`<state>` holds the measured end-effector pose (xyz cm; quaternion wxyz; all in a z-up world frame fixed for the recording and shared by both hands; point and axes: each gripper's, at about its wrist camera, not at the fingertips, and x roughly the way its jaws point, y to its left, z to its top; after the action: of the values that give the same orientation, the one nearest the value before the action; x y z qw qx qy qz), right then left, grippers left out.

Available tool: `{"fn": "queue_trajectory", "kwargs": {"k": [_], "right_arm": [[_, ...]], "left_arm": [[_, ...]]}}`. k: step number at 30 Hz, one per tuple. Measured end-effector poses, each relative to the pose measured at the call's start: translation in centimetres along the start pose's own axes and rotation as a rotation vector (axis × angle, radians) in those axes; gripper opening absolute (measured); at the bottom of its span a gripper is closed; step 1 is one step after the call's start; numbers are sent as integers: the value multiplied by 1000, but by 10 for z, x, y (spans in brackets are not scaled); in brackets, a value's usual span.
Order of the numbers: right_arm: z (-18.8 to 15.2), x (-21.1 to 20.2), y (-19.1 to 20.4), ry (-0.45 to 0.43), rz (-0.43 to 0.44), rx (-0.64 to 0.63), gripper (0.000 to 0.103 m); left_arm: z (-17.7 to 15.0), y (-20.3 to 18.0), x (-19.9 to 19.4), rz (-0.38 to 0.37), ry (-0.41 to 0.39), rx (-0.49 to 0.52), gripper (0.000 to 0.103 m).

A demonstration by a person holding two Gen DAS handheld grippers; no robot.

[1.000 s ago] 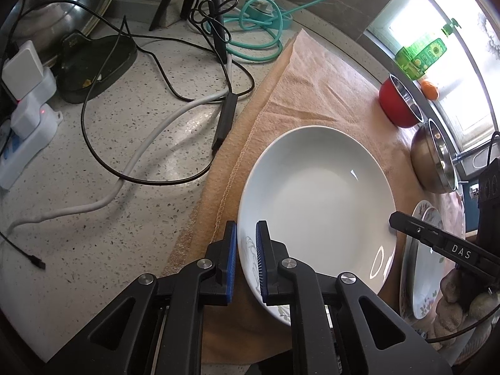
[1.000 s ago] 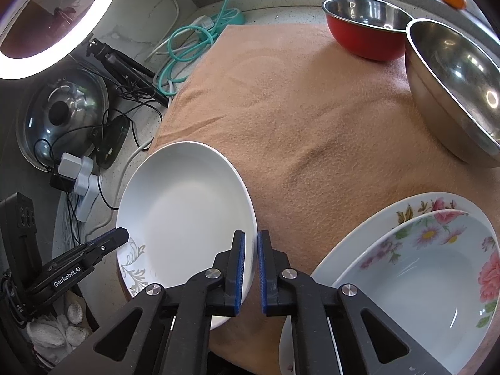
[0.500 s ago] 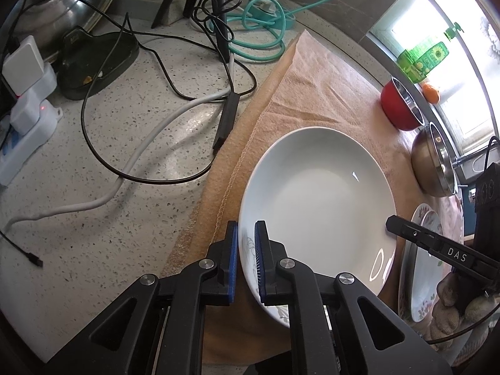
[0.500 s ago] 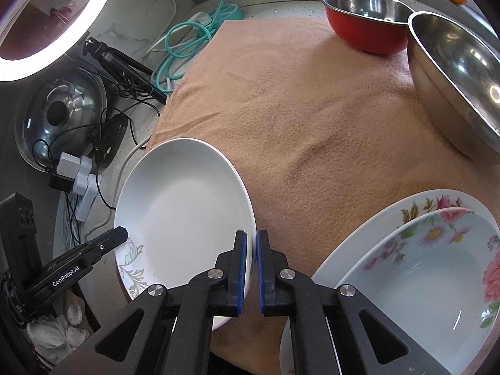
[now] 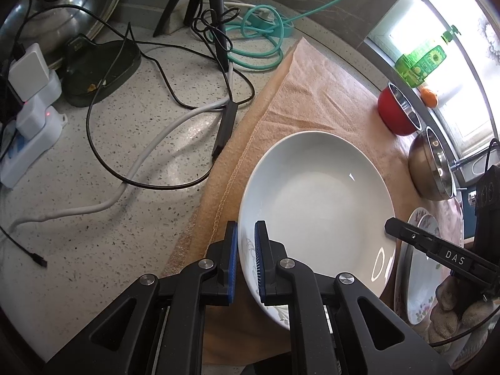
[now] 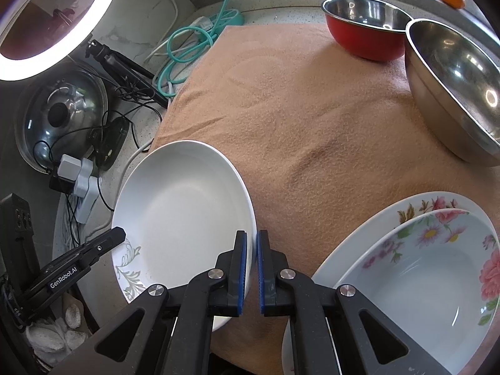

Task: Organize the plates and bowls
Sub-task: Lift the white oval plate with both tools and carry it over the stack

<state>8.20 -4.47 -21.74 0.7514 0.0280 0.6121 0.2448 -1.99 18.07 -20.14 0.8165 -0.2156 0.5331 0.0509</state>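
Note:
A white plate (image 5: 315, 193) (image 6: 184, 200) with a grey leaf print on its near edge hangs between both grippers, over the left part of the tan cloth (image 6: 312, 109). My left gripper (image 5: 246, 234) is shut on the rim by the leaf print. My right gripper (image 6: 252, 240) is shut on the opposite rim. Each wrist view shows the other gripper's tip at the plate's far edge. A flowered bowl (image 6: 422, 272) sits inside a flowered plate (image 6: 390, 215) at the lower right of the cloth.
A red bowl (image 6: 362, 31) and a larger steel bowl (image 6: 453, 93) stand at the cloth's far right. Left of the cloth, the speckled counter (image 5: 93, 234) carries cables, a power strip (image 5: 28, 137), a tripod and a glass pot lid (image 6: 59, 118).

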Motion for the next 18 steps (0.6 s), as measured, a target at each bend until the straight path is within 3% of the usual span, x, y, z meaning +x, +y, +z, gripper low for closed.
{"fn": "queue_trajectory", "kwargs": {"k": [18], "right_arm": [[-7, -48, -12, -83, 1, 38, 6]], "left_arm": [[7, -35, -14, -55, -24, 52, 9]]}}
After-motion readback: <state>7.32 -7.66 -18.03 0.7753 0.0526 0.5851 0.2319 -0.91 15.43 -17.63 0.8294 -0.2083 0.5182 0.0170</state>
